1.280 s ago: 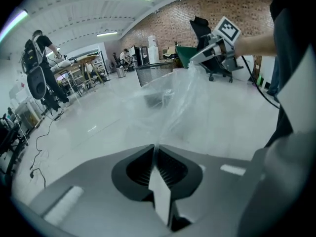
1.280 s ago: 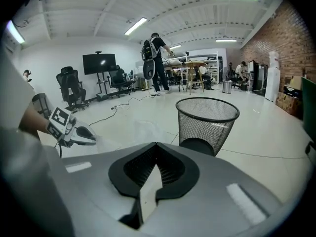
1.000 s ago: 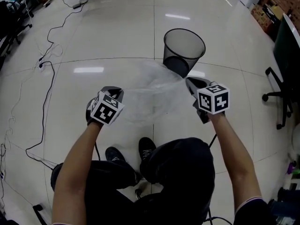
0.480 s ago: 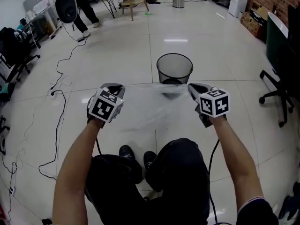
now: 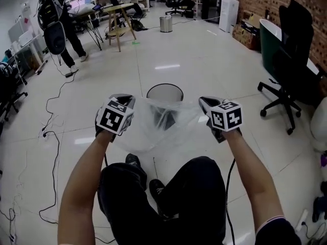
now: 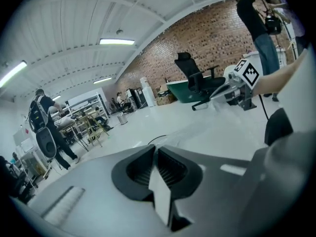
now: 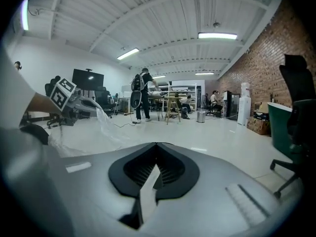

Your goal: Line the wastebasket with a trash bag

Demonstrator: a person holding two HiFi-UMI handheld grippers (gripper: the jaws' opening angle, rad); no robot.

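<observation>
Trash bag (image 5: 163, 124): clear film held up in the air, spread between both grippers above the person's knees and sagging in the middle. Both forearms reach forward, roughly parallel, with the wrists level. Left gripper (image 5: 126, 100) has its jaws closed tight on the bag's left edge; a strip of film shows pinched between the pads. Right gripper (image 5: 205, 102) is the same, clamped on the right edge. The cube on each gripper shows black-and-white square markers, the only print visible.

Wastebasket (image 5: 164, 92) is a dark mesh one, upright on the floor just beyond the bag and partly seen through it; the bag is not in it. Versus a second ago, both grippers are higher, the bag is lifted and pulled wider, and the basket sits centred behind it instead of off to the right.

Cable (image 5: 51, 137) lies on the floor at left. Office chair (image 5: 291, 91) is at right. Far back are a person with a backpack (image 5: 59, 19) and a small metal bin (image 5: 165, 23).
</observation>
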